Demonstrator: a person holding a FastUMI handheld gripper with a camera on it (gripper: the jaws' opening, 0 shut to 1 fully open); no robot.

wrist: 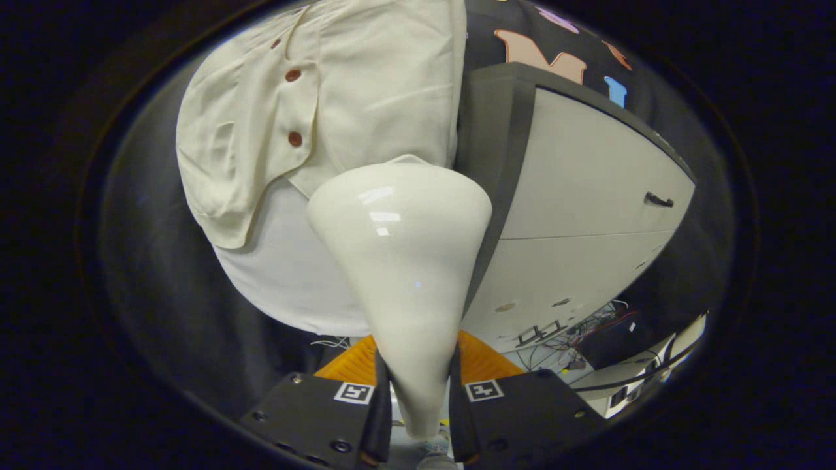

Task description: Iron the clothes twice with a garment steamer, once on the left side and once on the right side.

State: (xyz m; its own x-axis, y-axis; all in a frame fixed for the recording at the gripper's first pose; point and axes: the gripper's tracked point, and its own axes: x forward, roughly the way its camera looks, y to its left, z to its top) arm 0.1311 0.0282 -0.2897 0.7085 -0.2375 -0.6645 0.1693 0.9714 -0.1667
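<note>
Fingers point(392, 398) clamp steamer point(401, 261) — head against shirt point(313, 98).

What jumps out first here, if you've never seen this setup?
A glossy cream steamer fills the middle, its handle clamped between the gripper fingers. Just beyond its wide head hangs a cream shirt with reddish-brown buttons. Beside the shirt stands a pale cabinet with a dark handle.

The steamer point(400, 261) hides part of the shirt point(339, 117)'s hem; beyond, the cabinet point(588, 209)'s left edge sits behind the shirt.
</note>
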